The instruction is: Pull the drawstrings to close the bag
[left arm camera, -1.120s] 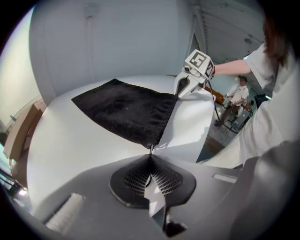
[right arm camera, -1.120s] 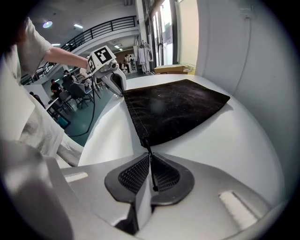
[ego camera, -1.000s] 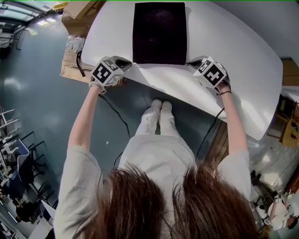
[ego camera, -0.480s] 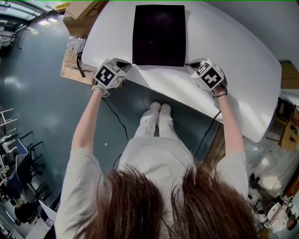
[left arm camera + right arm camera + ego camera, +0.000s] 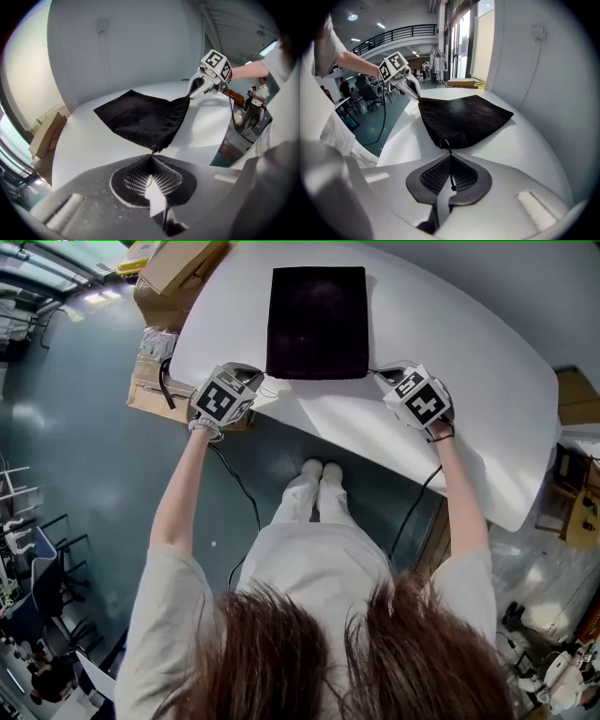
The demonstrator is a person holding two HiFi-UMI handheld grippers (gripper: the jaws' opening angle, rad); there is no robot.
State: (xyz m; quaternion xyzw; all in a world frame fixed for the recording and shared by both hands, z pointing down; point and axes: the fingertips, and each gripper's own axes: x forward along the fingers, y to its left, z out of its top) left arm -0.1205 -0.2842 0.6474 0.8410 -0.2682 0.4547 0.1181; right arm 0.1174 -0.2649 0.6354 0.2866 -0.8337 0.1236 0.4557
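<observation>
A flat black drawstring bag (image 5: 317, 320) lies on the white table (image 5: 469, 381), its mouth along the near edge. My left gripper (image 5: 255, 382) sits at the bag's near left corner and my right gripper (image 5: 382, 377) at its near right corner. In the left gripper view the jaws (image 5: 151, 159) are shut, with the bag's (image 5: 143, 119) corner cord (image 5: 153, 151) running into them. In the right gripper view the thin black drawstring (image 5: 450, 164) runs from the bag (image 5: 464, 117) down between the shut jaws (image 5: 450, 159), its knotted end behind the pads.
Cardboard boxes (image 5: 155, 390) stand on the floor off the table's left end, with another box (image 5: 178, 259) farther back. A cable (image 5: 239, 488) trails across the floor. The table's near edge curves just under both grippers. My legs (image 5: 314, 488) are below it.
Both grippers stay at the bag's near corners; the whole view has shifted down a little. No clear movement of the bag.
</observation>
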